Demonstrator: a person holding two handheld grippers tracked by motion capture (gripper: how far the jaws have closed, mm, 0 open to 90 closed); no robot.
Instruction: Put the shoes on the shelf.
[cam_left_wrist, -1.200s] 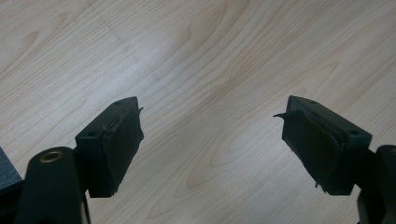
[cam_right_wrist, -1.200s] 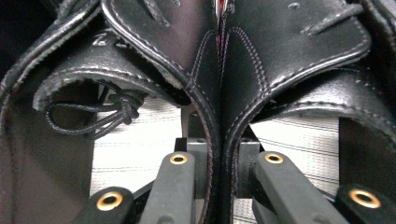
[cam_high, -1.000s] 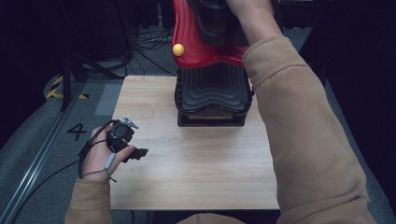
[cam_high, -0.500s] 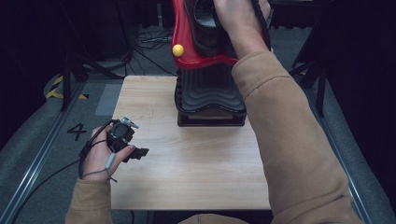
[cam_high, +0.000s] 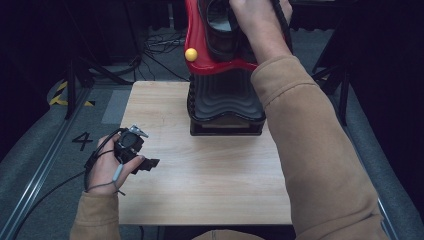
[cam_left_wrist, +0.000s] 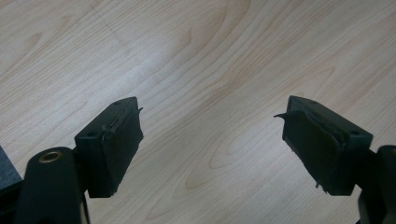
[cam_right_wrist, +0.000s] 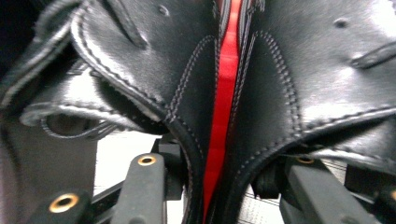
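The right gripper (cam_right_wrist: 224, 186) is basically buried: in the high view the hand (cam_high: 260, 20) covers it, and in its own view black leather with a red strip, the shoe (cam_right_wrist: 224, 93), hides the jaw tips, so can't tell the grip. The shoe's top runs off the high view's upper edge.

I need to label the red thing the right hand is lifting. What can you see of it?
The red sandal looks like glossy red plastic, with a black stitched leather-like strap and a small yellow ball at its edge. It is tilted up above a black ridged sole on the wooden table. The right hand holds it; up close, black strap halves flank a red strip.
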